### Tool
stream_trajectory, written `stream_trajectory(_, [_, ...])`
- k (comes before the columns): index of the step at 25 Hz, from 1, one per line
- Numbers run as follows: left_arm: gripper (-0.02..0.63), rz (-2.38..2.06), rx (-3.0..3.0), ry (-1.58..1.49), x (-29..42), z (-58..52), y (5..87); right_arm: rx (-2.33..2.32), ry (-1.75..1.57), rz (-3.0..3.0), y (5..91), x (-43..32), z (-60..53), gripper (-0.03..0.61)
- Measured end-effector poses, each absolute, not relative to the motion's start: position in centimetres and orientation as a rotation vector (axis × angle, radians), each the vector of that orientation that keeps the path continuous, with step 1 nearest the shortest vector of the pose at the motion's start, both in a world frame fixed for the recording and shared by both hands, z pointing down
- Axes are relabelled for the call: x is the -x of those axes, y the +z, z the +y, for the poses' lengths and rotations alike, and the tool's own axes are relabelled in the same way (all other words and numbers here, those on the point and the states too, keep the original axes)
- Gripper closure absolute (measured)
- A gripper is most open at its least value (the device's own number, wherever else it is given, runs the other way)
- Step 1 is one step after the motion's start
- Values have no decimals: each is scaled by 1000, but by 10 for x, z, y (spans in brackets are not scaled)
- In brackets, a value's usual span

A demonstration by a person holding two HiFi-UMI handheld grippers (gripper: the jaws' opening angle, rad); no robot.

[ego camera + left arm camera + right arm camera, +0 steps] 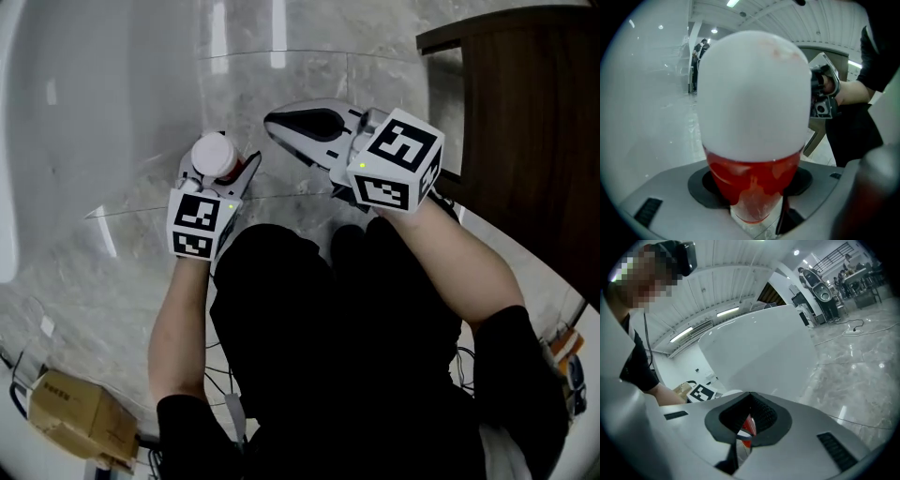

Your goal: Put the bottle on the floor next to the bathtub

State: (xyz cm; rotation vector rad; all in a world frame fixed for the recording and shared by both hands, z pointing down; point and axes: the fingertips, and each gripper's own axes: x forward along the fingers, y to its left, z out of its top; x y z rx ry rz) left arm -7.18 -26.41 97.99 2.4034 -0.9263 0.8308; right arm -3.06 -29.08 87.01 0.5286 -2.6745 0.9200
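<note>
A bottle [214, 157] with a white cap and a red body stands upright between the jaws of my left gripper [220, 169], which is shut on it. In the left gripper view the bottle [754, 103] fills the middle, with its red part down between the jaws. It is held over the grey marble floor [300, 80], just right of the white bathtub [75, 112]. My right gripper [274, 122] hovers beside it on the right, shut and holding nothing. Through its jaws a sliver of the red bottle [747, 426] shows.
A dark wooden cabinet [525, 122] stands at the right. A cardboard box [80, 412] and cables lie on the floor at the lower left. The bathtub's curved white wall [754, 348] rises close ahead in the right gripper view.
</note>
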Motion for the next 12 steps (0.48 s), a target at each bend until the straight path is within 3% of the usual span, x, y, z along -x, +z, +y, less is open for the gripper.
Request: stream_trajectory(12, [321, -986, -2348, 837, 64, -299, 1095, -536, 918, -2701, 861, 16, -295, 551])
